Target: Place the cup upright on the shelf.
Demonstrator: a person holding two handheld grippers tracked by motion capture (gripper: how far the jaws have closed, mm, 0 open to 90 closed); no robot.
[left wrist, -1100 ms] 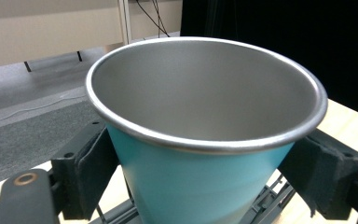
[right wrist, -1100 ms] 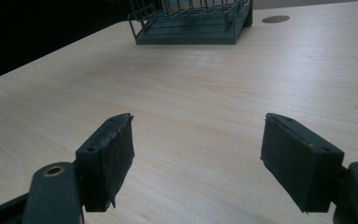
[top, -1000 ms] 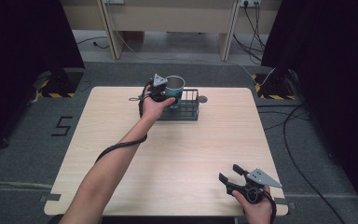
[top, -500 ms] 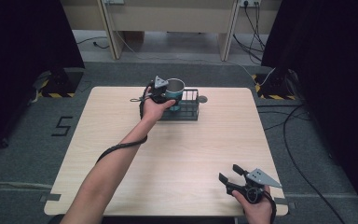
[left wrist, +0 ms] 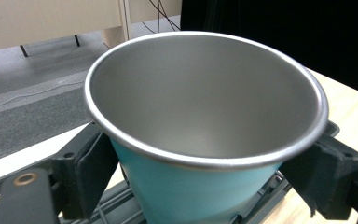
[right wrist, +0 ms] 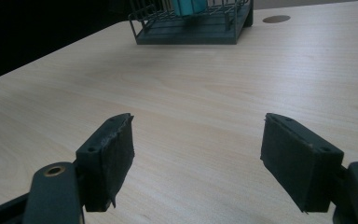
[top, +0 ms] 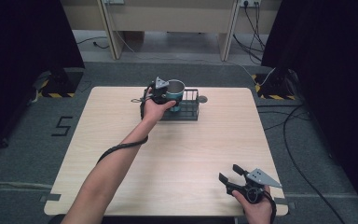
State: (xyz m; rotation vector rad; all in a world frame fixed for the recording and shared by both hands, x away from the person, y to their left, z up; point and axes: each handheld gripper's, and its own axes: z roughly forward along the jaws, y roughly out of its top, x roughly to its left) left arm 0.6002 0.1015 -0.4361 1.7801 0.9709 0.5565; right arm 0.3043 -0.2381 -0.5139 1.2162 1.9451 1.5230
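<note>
- A pale wooden counter (top: 177,154) is seen on grey floor.
- The teal cup (top: 175,92), gripped by the left tongs (top: 161,93), has been carried further over the wire rack (top: 189,111) at the far edge; placement seems imminent.
- The right tongs (top: 230,175) are held open near the front edge, well clear.

A light wooden table (top: 177,154) is seen on grey carpet. A round hole (top: 202,99) is set near its far edge. Black cables (top: 303,135) are trailed across the floor at the right, and a number marking (top: 62,126) is seen at the left.
</note>
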